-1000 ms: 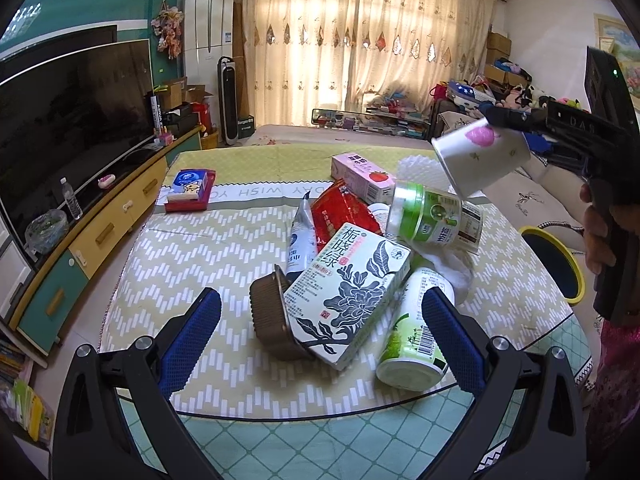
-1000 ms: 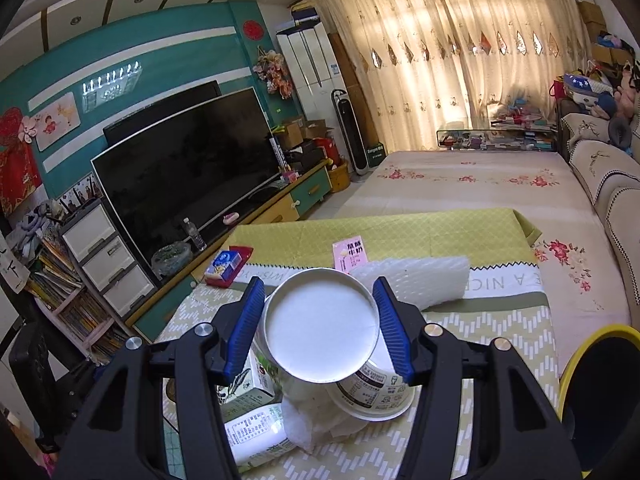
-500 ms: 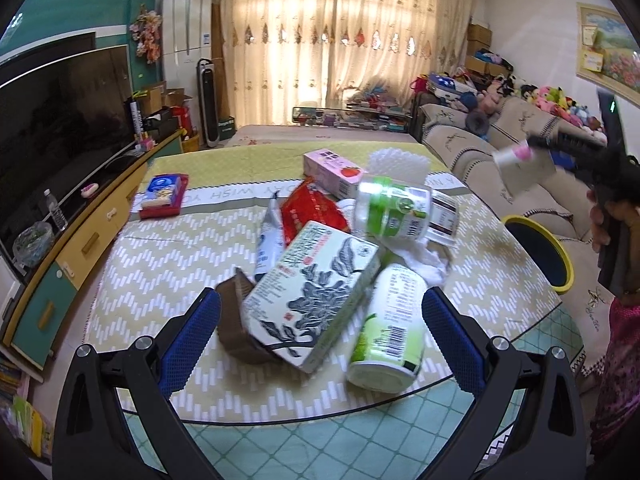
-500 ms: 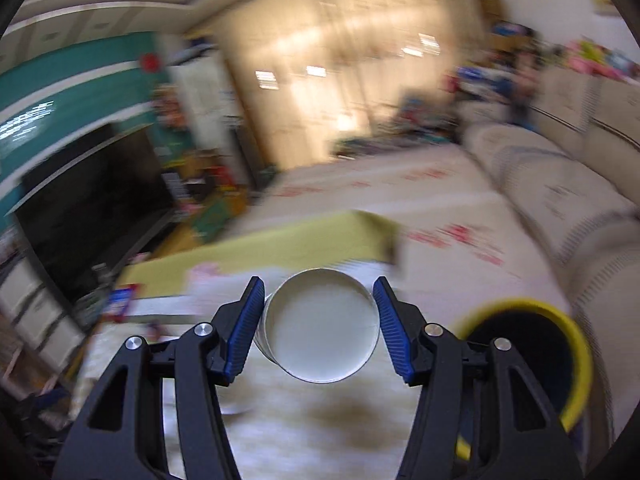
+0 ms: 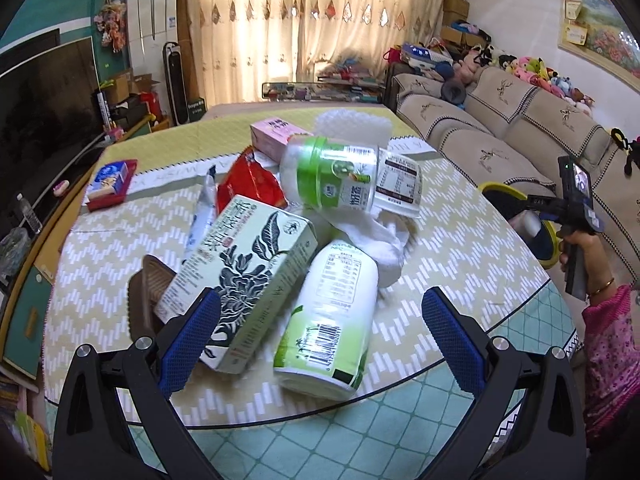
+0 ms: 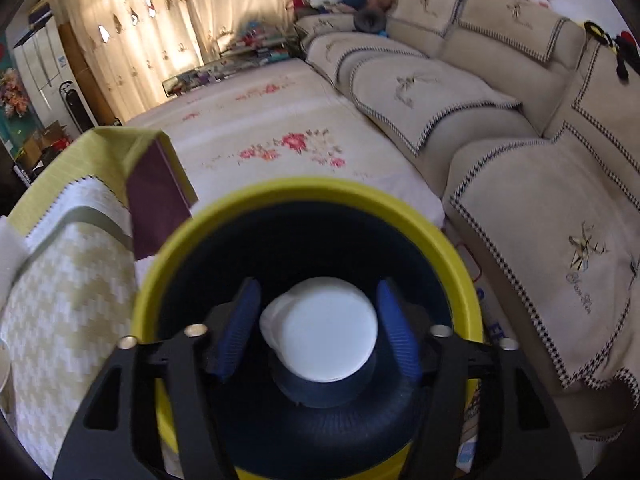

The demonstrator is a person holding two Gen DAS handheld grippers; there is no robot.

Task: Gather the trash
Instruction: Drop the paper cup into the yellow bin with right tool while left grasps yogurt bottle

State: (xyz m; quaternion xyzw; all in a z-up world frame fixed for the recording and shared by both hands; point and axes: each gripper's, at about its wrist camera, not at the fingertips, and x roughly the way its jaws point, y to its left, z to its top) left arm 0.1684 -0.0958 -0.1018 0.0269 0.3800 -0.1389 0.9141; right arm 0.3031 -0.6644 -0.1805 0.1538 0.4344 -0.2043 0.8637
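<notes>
R gripper (image 6: 320, 332) is over the mouth of the yellow-rimmed bin (image 6: 192, 232), which sits on the floor just beside the table (image 5: 460, 208). White paper cup (image 6: 326, 340) sits between its blue pads (image 6: 240, 320), base toward the cam. Pads look spread w/ a sliver of gap each side, so I can't tell if the cup is pinched or already let go; looks like mid-release.

To do this step well: keep the cup centred over the dark bin interior, not the rim, open fully, and pull straight up so the fingers don't snag the cup or bin edge.

L gripper (image 5: 320, 328) is wide open, holding nothing, hovering low over the pile at the table's near edge. Between its fingers: green-white drink bottle (image 5: 328, 316) lying on its side, touching the tea carton (image 5: 244, 276). Behind: clear green-lidded jar (image 5: 352, 180) on crumpled white tissue (image 5: 384, 240), red snack bag (image 5: 250, 184), pink box (image 5: 276, 136).

Bottle is prob the next grab; round, may roll, so close across its body, not the ends.
</notes>
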